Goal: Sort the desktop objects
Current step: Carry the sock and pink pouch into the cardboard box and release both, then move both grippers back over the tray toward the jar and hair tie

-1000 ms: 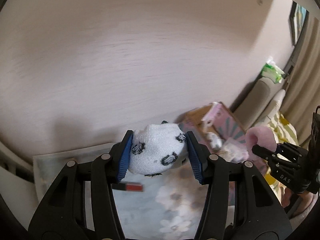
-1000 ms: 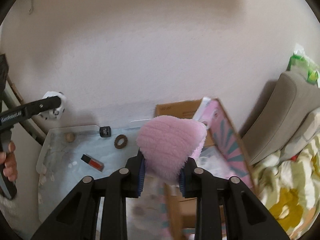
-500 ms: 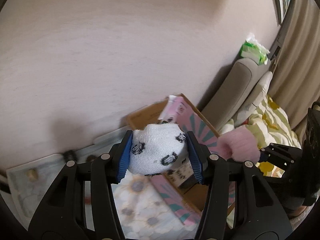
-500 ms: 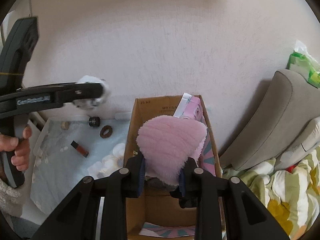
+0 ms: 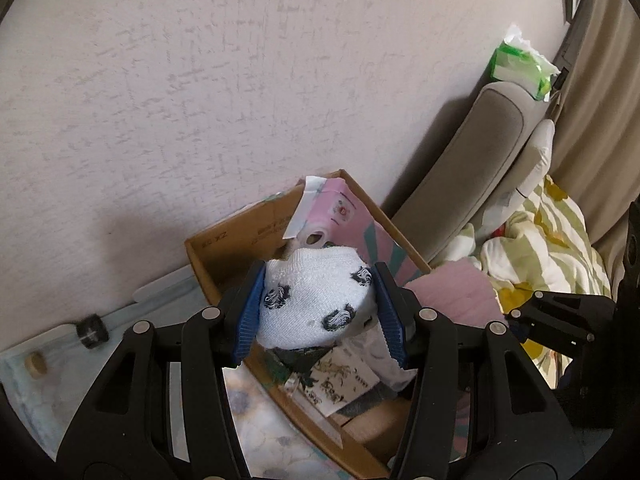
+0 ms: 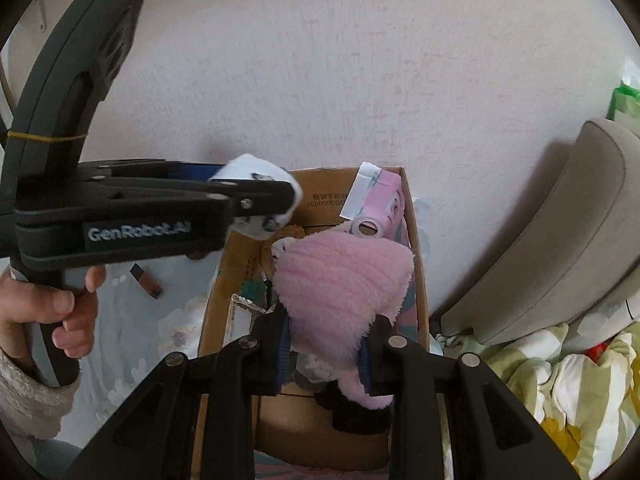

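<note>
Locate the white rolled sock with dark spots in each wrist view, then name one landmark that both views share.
Left wrist view: the white rolled sock with dark spots sits centre frame, clamped in the left gripper.
Right wrist view: it shows upper left of centre, above the box's left edge.
Shared landmark: the open brown cardboard box against the wall.

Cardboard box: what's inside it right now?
In the box: a pink tissue pack at the back, printed paper, dark cloth. The pink sock and white sock cover the rest.
</note>
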### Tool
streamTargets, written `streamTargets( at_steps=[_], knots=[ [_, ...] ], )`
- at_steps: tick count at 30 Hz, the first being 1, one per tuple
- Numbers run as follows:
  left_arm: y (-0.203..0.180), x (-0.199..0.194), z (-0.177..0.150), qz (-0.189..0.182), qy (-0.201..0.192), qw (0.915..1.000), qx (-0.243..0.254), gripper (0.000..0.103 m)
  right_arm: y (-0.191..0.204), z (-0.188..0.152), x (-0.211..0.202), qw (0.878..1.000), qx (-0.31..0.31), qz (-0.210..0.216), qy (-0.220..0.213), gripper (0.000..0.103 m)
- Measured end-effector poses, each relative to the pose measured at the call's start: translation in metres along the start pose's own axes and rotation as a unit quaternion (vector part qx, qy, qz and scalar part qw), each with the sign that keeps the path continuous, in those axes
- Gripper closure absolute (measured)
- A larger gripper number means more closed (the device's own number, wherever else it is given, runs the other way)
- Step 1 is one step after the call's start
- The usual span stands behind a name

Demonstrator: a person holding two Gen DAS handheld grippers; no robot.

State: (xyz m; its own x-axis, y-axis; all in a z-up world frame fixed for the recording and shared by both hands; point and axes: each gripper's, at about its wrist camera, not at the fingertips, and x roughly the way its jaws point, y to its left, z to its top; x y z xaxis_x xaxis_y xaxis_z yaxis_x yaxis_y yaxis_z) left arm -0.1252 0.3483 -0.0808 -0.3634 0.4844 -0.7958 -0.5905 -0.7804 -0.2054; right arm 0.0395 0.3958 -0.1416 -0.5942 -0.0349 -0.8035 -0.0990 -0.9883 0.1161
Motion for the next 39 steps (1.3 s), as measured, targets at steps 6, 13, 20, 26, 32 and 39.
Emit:
streamTargets(
  at_steps=[6,13,20,26,32,39],
  knots=[
    [0.008,0.008,0.005,0.003,0.001,0.9999,-0.011,0.05,0.002,0.006,0.01,1.0,-0.017,0.008,0.007,0.078],
    [0.022,0.005,0.013,0.009,0.001,0.9992,-0.04,0.0,0.003,0.01,0.016,1.0,-0.028,-0.003,0.014,0.037],
    [0.042,-0.02,0.011,0.02,-0.013,0.9981,-0.057,0.0,0.001,0.009,0.001,1.0,-0.011,-0.021,-0.005,0.036],
    [0.059,-0.047,0.008,0.051,-0.026,0.9971,-0.051,0.0,0.008,0.016,-0.009,0.999,0.003,-0.022,-0.027,0.036],
    [0.084,-0.089,-0.001,0.066,-0.051,0.9945,-0.064,0.0,0.033,0.028,-0.026,0.998,-0.006,-0.02,-0.055,0.036],
    [0.12,-0.156,-0.023,0.128,-0.093,0.9846,-0.074,0.0,0.078,0.044,-0.039,0.996,-0.027,0.01,-0.087,0.036]
  ],
)
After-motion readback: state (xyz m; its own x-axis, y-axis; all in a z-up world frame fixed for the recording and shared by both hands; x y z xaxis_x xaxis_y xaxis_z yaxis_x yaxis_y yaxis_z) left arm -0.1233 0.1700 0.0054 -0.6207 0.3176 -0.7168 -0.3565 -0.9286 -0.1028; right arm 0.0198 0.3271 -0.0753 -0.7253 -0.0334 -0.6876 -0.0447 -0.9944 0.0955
